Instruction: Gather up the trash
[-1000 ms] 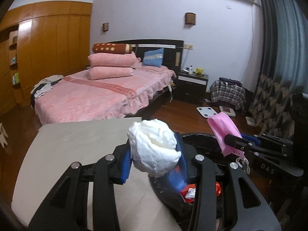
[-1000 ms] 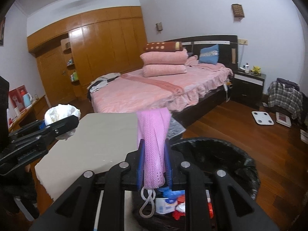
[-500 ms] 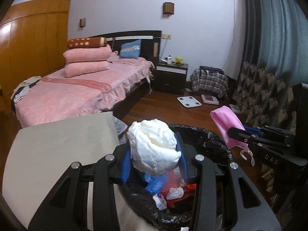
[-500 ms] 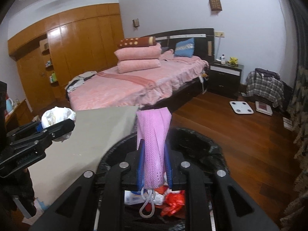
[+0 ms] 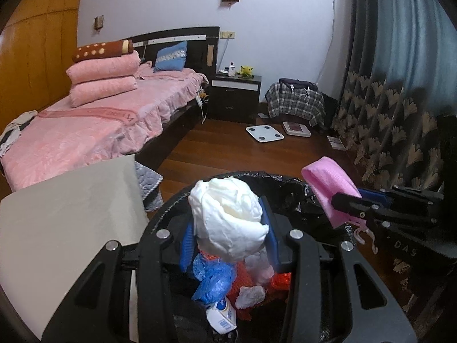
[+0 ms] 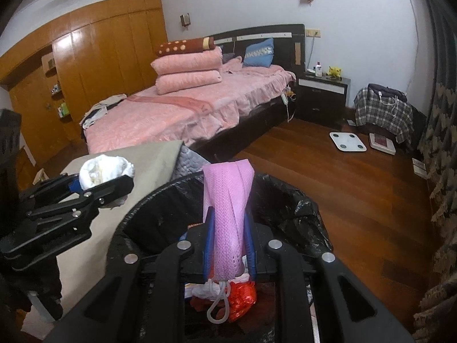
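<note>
1. Here we have the left gripper (image 5: 228, 245) pinching a crumpled white tissue wad (image 5: 228, 217) between its blue pads; the wad bulges up past the fingertips.
2. Directly under and ahead of that gripper sits the trash bin (image 5: 285, 185), lined with a black bag, its mouth open below the wad.
3. Inside the bin, just beneath the left fingers, we see a blue plastic scrap (image 5: 212, 280), red wrappers (image 5: 281, 280), a small white crumple (image 5: 251, 293) and a white labelled bottle (image 5: 222, 314).
4. The right gripper (image 6: 228, 245) is pressed tight on a pink face mask (image 6: 228, 217), which stands upright between its blue pads; the mask's white ear loop (image 6: 218, 305) dangles below the pads.
5. Beneath the right gripper we see the same bin, with red and white litter showing under the hanging loop.
6. From the right wrist view, the left gripper with its wad appears off to the left, over the edge where the bin meets a grey table (image 6: 160, 157).
7. From the left wrist view, the right gripper and mask appear to the right, over the bin's far rim.
8. Farther ahead of both grippers we see a bed with pink bedding (image 5: 85, 131), a dark nightstand (image 5: 235, 97), and a white scale (image 5: 264, 133) on the wooden floor (image 5: 228, 154).
</note>
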Motion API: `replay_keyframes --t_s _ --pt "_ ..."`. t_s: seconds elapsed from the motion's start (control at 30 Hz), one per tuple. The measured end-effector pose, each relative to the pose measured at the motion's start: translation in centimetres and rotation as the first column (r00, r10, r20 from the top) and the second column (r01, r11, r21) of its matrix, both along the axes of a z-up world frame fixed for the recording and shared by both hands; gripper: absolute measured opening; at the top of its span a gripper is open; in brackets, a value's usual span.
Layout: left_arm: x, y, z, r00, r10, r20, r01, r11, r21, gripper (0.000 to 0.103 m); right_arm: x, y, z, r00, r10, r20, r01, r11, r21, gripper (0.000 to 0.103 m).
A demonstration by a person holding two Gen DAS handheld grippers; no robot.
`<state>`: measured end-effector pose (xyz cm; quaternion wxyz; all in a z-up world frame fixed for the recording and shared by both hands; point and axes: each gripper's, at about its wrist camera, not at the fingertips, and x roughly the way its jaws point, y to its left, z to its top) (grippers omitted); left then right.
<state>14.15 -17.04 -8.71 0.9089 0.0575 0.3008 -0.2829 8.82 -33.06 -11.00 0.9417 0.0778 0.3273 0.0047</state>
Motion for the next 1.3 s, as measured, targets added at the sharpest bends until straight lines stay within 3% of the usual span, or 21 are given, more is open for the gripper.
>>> replay_keyframes --t_s 0.07,0.13,0.2,0.27,0.33,0.37,0.43,0.5,0.53,0.8,1.3 --pt "0.5 -0.4 -0.4 1.0 -0.018 -0.009 0.018 1.0 0.001 0.04 0.9 -0.4 -0.8 1.0 -0.01 -0.022 0.01 1.0 0.0 0.019" --pt "1.1 -0.8 -0.9 0.999 -0.04 -0.021 0.04 0.999 0.003 0.049 1.4 -0.7 -1.4 0.999 -0.019 -0.037 0.019 1.0 -0.004 0.024" --pt "1.4 -0.7 -1.4 0.999 -0.045 -0.029 0.044 0.999 -0.004 0.061 1.8 -1.0 -1.9 0.998 -0.035 -0.051 0.034 0.999 -0.017 0.041" --pt "1.7 -0.6 -1.5 0.999 -0.042 -0.034 0.042 0.999 -0.003 0.065 1.9 -1.1 -2.1 0.998 -0.039 -0.056 0.038 0.999 -0.016 0.049" --pt "1.7 -0.2 -1.4 0.999 -0.031 -0.027 0.031 1.0 -0.003 0.077 1.7 -1.3 -2.1 0.998 -0.041 -0.053 0.04 0.999 -0.022 0.056" --pt "1.7 0.2 -1.2 0.999 -0.026 -0.022 0.026 1.0 -0.004 0.078 1.6 -1.3 -2.1 0.998 -0.043 -0.05 0.042 0.999 -0.025 0.067" --pt "1.8 0.7 -0.8 1.0 -0.019 -0.019 0.019 1.0 -0.003 0.081 1.3 -1.3 -1.6 0.998 -0.042 -0.04 0.041 0.999 -0.023 0.074" --pt "1.6 1.6 0.0 1.0 0.003 -0.004 -0.003 1.0 -0.003 0.087 0.9 -1.3 -1.1 0.999 -0.042 -0.028 0.041 0.999 -0.023 0.092" --pt "1.4 2.3 0.5 1.0 0.018 0.001 -0.018 1.0 -0.005 0.088 0.6 -1.2 -0.7 0.999 -0.043 -0.016 0.043 0.999 -0.021 0.095" --pt "-0.8 6.7 4.3 0.991 0.129 0.039 -0.129 0.992 -0.008 0.094 -1.4 0.7 3.6 1.0 0.005 0.029 -0.007 0.998 0.055 0.097" --pt "-8.2 12.3 8.2 0.966 0.244 0.086 -0.244 0.97 -0.008 0.094 -5.7 6.8 8.7 0.989 0.098 0.108 -0.103 0.994 0.041 0.097"
